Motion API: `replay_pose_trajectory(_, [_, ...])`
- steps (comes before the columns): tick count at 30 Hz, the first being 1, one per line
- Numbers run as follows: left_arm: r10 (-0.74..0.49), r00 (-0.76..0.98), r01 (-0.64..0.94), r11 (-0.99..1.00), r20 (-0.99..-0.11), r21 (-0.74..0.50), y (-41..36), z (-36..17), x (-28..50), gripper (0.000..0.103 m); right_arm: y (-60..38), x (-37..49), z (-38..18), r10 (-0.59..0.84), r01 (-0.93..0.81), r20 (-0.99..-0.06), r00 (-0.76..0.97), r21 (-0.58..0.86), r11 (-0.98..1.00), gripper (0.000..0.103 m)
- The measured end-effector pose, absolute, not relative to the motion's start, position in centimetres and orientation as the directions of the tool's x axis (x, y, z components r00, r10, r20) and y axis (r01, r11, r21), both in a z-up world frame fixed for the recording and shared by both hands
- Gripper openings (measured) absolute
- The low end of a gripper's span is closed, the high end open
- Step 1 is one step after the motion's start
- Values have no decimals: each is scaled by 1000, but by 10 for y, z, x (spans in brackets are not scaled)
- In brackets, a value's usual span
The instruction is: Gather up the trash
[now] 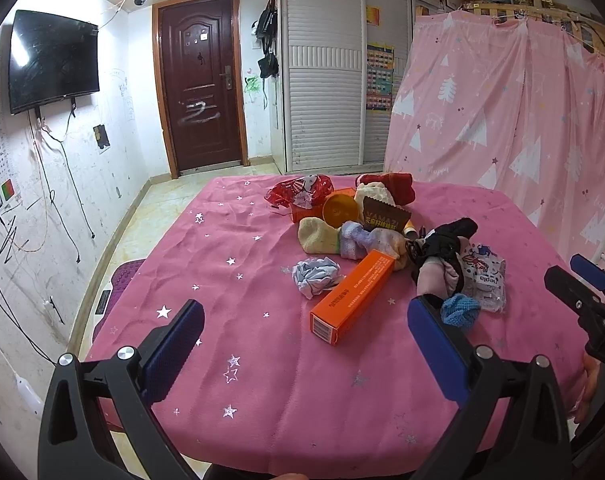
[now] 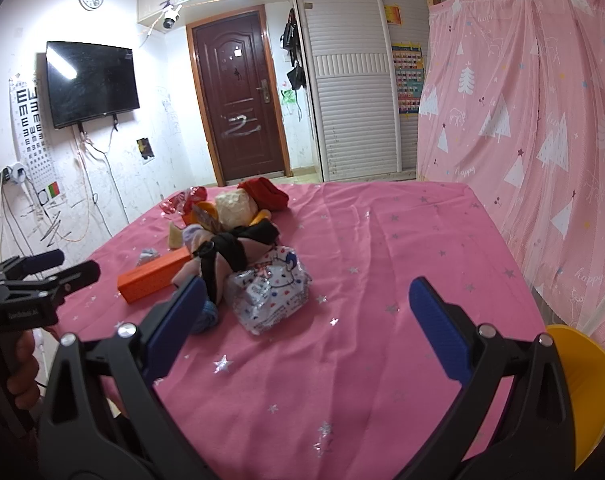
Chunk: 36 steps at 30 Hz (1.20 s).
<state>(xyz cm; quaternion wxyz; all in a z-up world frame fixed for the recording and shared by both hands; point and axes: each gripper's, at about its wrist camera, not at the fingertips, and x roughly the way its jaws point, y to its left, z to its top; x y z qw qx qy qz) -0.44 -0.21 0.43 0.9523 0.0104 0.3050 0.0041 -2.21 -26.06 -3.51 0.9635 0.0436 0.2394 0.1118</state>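
A pile lies on the pink star-print tablecloth (image 1: 242,380): an orange carton (image 1: 352,298) (image 2: 154,276), a crumpled paper ball (image 1: 316,278), a clear printed plastic bag (image 1: 484,280) (image 2: 268,296), a brown wrapper (image 1: 384,214), a red foil wrapper (image 1: 298,194), and socks in yellow (image 1: 318,236), black (image 1: 446,240) and red (image 1: 394,186). My left gripper (image 1: 305,308) hovers open just short of the orange carton, nothing between its fingers. My right gripper (image 2: 307,286) is open too, near the plastic bag, holding nothing.
A yellow bin (image 2: 586,384) stands off the table's near right corner. A pink curtain (image 2: 522,120) hangs along the right side. Tiled floor (image 1: 150,216) runs along the left, with a purple mat (image 1: 122,280) by the table. A door (image 1: 200,80) and a white wardrobe (image 1: 322,80) are at the back.
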Motion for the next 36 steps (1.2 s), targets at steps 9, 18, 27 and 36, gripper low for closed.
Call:
replay_pose_trajectory(9, [14,815,-1,1000,-579,23,-2,5,-4,95,-261,-22,-35,237,-195,-451,861,138,971,98])
replay_pose_trajectory(18, [16,816,-2,1000,-578,25,-1,6,-4,95,-260,-22,-35,237,-195,-451,861,137,971,98])
replay_pose_trajectory(27, [18,815,-3,1000,-579,27,-4,3,-3,95,-260,-22,-35,236,-194,-450,861,138,971,98])
replay_pose_trajectory(36, [18,817,-2,1000,-577,28,-5,2,-5,95,-260,-22,-34,236,-194,-450,861,138,971,98])
